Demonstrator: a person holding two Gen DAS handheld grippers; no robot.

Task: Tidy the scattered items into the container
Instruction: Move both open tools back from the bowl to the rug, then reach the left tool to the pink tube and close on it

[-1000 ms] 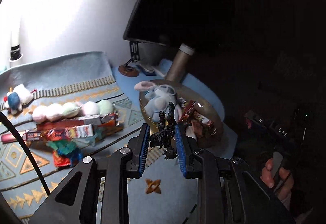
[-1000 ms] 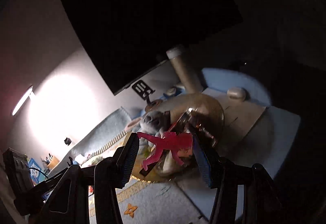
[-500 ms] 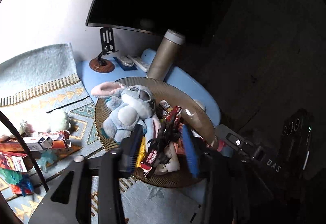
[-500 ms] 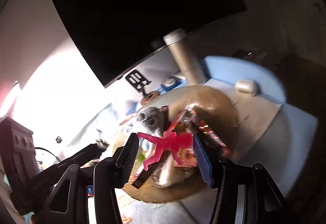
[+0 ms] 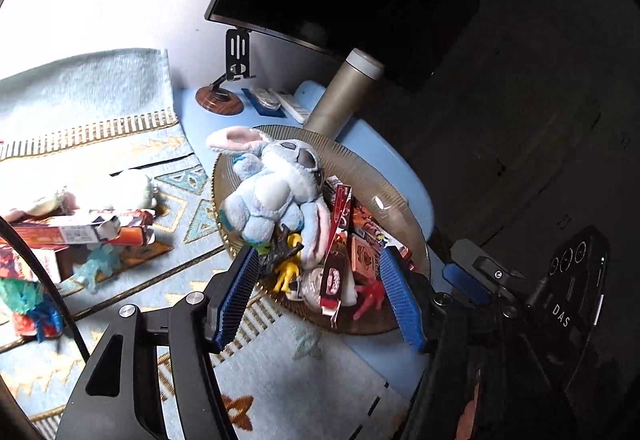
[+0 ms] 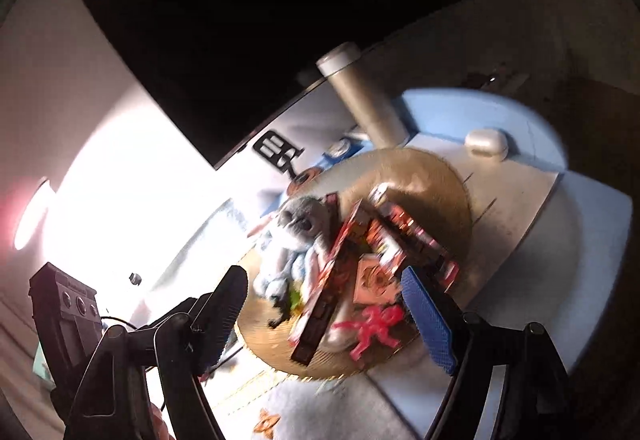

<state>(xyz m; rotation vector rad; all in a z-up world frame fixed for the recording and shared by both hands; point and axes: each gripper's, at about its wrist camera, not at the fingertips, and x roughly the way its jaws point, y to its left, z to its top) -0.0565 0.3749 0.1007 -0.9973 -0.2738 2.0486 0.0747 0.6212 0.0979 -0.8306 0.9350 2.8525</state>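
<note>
Both grippers, left gripper (image 5: 320, 292) and right gripper (image 6: 332, 316), opening over toy-heaped amber ribbed bowl (image 5: 360, 168).

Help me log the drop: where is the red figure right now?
The red figure lies in the bowl at its near edge, beside the right gripper's blue finger and just right of the long red box, in both views.

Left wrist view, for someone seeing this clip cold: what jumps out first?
The brown ribbed bowl, piled high: a blue-grey plush toy sprawls across its left half, with snack boxes and small red, yellow and black figurines beside it. The left gripper hangs over the near rim, its blue-padded jaws opening with nothing pinched between them. More boxes lie on the patterned cloth at left.
</note>
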